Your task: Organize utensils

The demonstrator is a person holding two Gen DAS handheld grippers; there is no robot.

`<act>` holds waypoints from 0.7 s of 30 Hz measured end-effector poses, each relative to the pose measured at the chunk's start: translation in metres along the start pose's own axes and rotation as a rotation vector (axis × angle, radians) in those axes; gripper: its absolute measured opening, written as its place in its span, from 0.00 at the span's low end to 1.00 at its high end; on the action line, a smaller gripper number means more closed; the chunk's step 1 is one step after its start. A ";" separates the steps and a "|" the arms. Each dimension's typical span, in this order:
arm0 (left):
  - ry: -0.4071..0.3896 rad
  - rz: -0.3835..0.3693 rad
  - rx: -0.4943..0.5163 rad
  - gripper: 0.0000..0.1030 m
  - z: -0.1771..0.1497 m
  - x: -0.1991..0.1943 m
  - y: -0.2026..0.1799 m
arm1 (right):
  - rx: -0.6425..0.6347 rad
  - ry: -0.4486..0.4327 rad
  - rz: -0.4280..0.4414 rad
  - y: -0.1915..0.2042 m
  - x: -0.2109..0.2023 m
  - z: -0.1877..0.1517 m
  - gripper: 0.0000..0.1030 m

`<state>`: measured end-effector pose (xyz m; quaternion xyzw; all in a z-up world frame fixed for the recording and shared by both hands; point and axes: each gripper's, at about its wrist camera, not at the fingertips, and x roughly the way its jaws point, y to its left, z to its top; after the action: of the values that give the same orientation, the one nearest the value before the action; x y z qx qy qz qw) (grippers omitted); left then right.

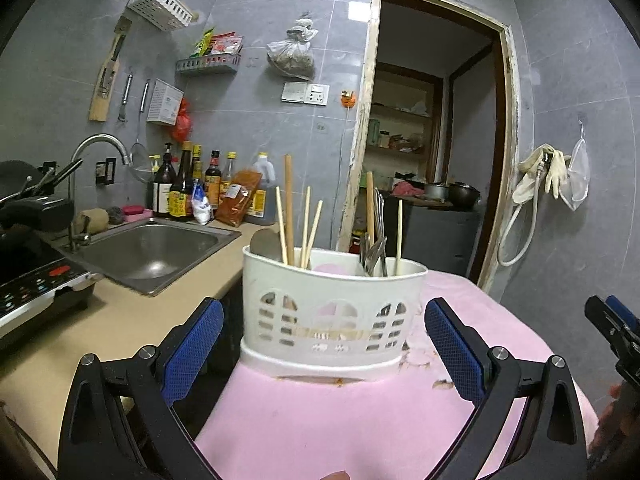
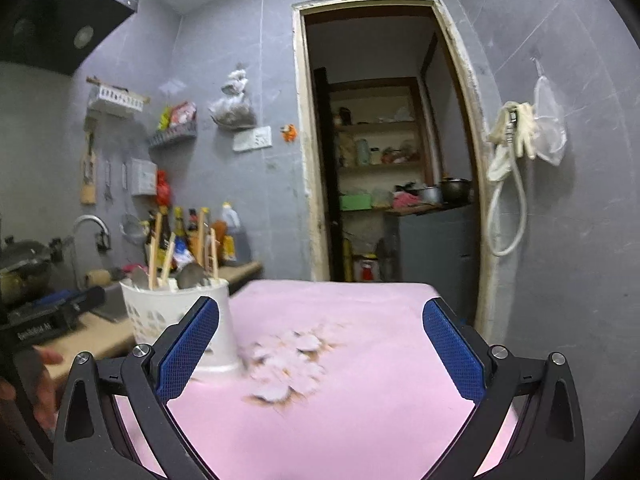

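We see a small kitchen w/ grey tiled walls thru two gripper cams. In the left wrist view, the left gripper (image 1: 324, 344) has its blue-padded jaws spread wide, nothing pinched; a white plastic utensil caddy (image 1: 332, 304) stands upright between the two fingers but apart from both pads. The caddy sits on a pink cloth-covered surface (image 1: 360, 420), near its left edge. Inside the caddy: wooden chopsticks (image 1: 289, 216) standing up at left, a metal spatula blade (image 1: 266, 242) leaning at far left, metal cutlery (image 1: 374, 254) at right, plus one more chopstick (image 1: 399, 236) at far right. Left of the pink surface runs a beige counter (image 1: 132, 320) w/ a steel sink (image 1: 152, 252), a curved tap (image 1: 102, 148), sauce bottles (image 1: 188, 192) by the wall & a black cooktop (image 1: 32, 288). In the right wrist view, the right gripper (image 2: 320, 348) is also spread wide & empty, over the pink cloth; the caddy is at its left, partly behind the left finger, too blurred to tell if they touch. A flaking, worn patch (image 2: 288, 364) marks the cloth just beside the caddy. An open doorway (image 2: 384, 140) shows shelves beyond
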<state>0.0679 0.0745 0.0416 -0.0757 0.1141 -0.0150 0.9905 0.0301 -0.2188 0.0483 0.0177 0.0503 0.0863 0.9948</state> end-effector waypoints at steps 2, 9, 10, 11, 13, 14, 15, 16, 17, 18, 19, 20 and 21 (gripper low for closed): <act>0.001 0.008 0.007 0.96 -0.006 -0.005 0.001 | -0.009 0.006 -0.024 -0.001 -0.008 -0.004 1.00; -0.002 0.000 0.040 0.96 -0.018 -0.017 -0.002 | -0.030 0.030 -0.064 0.002 -0.024 -0.013 1.00; -0.004 -0.002 0.043 0.96 -0.019 -0.018 -0.003 | -0.034 0.031 -0.065 0.003 -0.026 -0.014 1.00; -0.005 -0.005 0.048 0.96 -0.020 -0.020 -0.004 | -0.039 0.034 -0.066 0.004 -0.028 -0.015 1.00; -0.008 -0.010 0.057 0.96 -0.020 -0.022 -0.006 | -0.039 0.037 -0.065 0.005 -0.030 -0.016 1.00; -0.011 -0.013 0.060 0.96 -0.021 -0.022 -0.007 | -0.038 0.038 -0.063 0.005 -0.031 -0.016 1.00; -0.013 -0.015 0.063 0.96 -0.021 -0.023 -0.008 | -0.038 0.039 -0.063 0.005 -0.031 -0.016 1.00; -0.013 -0.017 0.066 0.96 -0.021 -0.023 -0.009 | -0.038 0.041 -0.064 0.005 -0.031 -0.017 1.00; -0.014 -0.019 0.069 0.96 -0.022 -0.024 -0.009 | -0.036 0.042 -0.064 0.005 -0.031 -0.017 1.00; -0.014 -0.020 0.070 0.96 -0.022 -0.024 -0.010 | -0.034 0.043 -0.063 0.005 -0.032 -0.017 1.00; -0.014 -0.020 0.072 0.96 -0.022 -0.024 -0.011 | -0.032 0.043 -0.062 0.004 -0.032 -0.017 1.00; -0.012 -0.020 0.073 0.96 -0.022 -0.024 -0.011 | -0.031 0.044 -0.062 0.004 -0.032 -0.017 1.00; -0.010 -0.021 0.073 0.96 -0.022 -0.024 -0.011 | -0.030 0.045 -0.062 0.003 -0.032 -0.017 1.00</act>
<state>0.0391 0.0613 0.0273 -0.0407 0.1075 -0.0292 0.9929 -0.0037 -0.2207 0.0344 -0.0006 0.0717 0.0564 0.9958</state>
